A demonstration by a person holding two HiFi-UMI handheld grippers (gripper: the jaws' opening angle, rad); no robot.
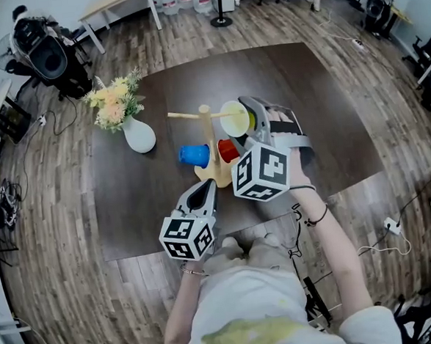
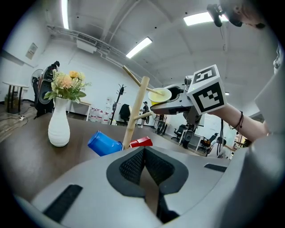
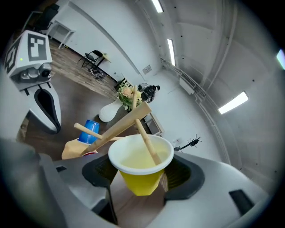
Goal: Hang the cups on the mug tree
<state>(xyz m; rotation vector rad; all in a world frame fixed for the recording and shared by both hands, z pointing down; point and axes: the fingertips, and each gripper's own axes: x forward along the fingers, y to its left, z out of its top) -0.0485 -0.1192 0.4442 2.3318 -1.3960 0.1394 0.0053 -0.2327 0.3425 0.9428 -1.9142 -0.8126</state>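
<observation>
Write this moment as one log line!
right gripper: shut on yellow cup | cup: peg of mug tree inside | left gripper: shut, empty | blue cup, red cup: by tree

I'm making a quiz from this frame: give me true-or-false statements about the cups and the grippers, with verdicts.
1. The right hand-held gripper holds the yellow cup. True.
2. A peg of the mug tree reaches into the yellow cup. True.
3. The blue cup stands upright. False: it lies tilted against the mug tree's trunk.
4. The left hand-held gripper grips the red cup. False: its jaws are together and empty; the red cup sits at the mug tree.
</observation>
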